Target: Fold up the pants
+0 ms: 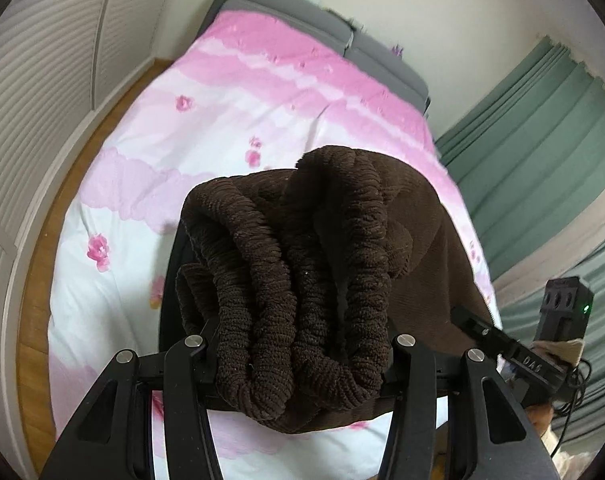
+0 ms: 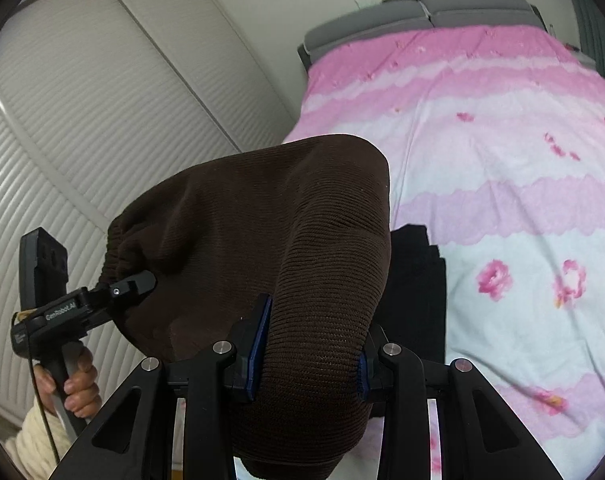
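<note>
The dark brown ribbed pants [image 1: 302, 264] are held up above the bed by both grippers. My left gripper [image 1: 298, 344] is shut on the gathered elastic waistband, which bunches between its fingers. My right gripper [image 2: 310, 348] is shut on a thick fold of the same pants [image 2: 270, 220]; blue pads press each side. The left gripper also shows in the right wrist view [image 2: 130, 284], clamped on the waistband edge. The right gripper shows in the left wrist view [image 1: 486, 332] at the pants' right edge.
A bed with a pink and white flowered duvet [image 1: 230, 112] lies below, with a grey headboard [image 1: 302, 12] at the far end. A dark folded garment [image 2: 418, 288] lies on the duvet. White louvred wardrobe doors [image 2: 102, 128] stand left, green curtains [image 1: 542, 128] right.
</note>
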### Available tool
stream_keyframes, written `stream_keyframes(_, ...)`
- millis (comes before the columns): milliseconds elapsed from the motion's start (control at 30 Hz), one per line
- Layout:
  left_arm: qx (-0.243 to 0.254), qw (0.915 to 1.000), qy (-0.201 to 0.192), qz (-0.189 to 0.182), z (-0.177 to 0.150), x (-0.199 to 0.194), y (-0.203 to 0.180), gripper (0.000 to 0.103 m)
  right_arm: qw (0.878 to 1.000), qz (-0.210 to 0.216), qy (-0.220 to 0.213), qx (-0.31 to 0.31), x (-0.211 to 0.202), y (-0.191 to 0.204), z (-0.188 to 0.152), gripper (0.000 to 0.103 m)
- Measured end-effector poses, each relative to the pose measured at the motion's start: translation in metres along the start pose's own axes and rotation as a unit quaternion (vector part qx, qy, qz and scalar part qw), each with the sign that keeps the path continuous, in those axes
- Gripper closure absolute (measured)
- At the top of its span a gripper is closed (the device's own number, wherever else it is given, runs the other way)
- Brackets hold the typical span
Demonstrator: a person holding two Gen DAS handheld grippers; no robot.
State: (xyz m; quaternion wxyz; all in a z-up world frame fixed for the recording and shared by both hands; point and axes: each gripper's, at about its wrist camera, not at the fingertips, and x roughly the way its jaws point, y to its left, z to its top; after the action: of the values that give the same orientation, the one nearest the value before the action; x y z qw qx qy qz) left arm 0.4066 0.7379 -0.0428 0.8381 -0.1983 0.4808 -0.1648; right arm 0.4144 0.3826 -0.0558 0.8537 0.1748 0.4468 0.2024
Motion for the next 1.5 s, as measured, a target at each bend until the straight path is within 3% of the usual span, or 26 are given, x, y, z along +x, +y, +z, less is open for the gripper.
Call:
stream_keyframes(200, 0.022, 0.9982, 0.049, 0.027, -0.002, 0.054, 0.022, 0.053, 0.999, -0.011, 0.032, 0.002, 0.043, -0.009, -0.001, 0.068)
stream_keyframes(500, 0.028, 0.9949, 0.082, 0.052, -0.011, 0.115, 0.046, 0.047, 0.995, -0.05, 0.082, 0.009, 0.099, -0.04, -0.009, 0.068)
stream_keyframes(767, 0.061, 0.989, 0.087, 0.103, -0.008, 0.111, 0.044, 0.027, 0.993, -0.067, 0.097, 0.009, 0.119, -0.051, -0.016, 0.066)
stream_keyframes(833, 0.067, 0.9863, 0.091, 0.12, -0.009, 0.107, 0.043, 0.022, 0.992, -0.079, 0.103, 0.006, 0.121, -0.049, -0.018, 0.06)
stream_keyframes(967, 0.064, 0.9862, 0.099, 0.116, -0.012, 0.093, 0.037, 0.022, 0.986, -0.115, 0.123, -0.006, 0.124, -0.047, -0.025, 0.049)
stream_keyframes(1100, 0.009, 0.9952, 0.071, 0.068, -0.01, 0.063, 0.035, 0.017, 0.983, -0.143, 0.114, -0.034, 0.109, -0.034, -0.03, 0.035)
stream_keyframes(1200, -0.016, 0.9965, 0.05, 0.066, -0.009, 0.042, 0.025, 0.016, 0.984, -0.144, 0.091, -0.057, 0.091, -0.021, -0.029, 0.032)
stream_keyframes(1300, 0.018, 0.9945, 0.021, 0.101, -0.014, 0.019, -0.002, 0.015, 0.985, -0.137, 0.072, -0.078, 0.067, -0.006, -0.023, 0.028)
stream_keyframes(1400, 0.081, 0.9851, -0.008, 0.151, -0.027, 0.0, -0.046, 0.013, 0.986, -0.132, 0.043, -0.093, 0.033, 0.005, -0.019, 0.021)
stream_keyframes(1500, 0.122, 0.9764, -0.041, 0.174, -0.047, -0.014, -0.091, 0.006, 0.985, -0.131, 0.021, -0.108, -0.003, 0.008, -0.018, 0.018)
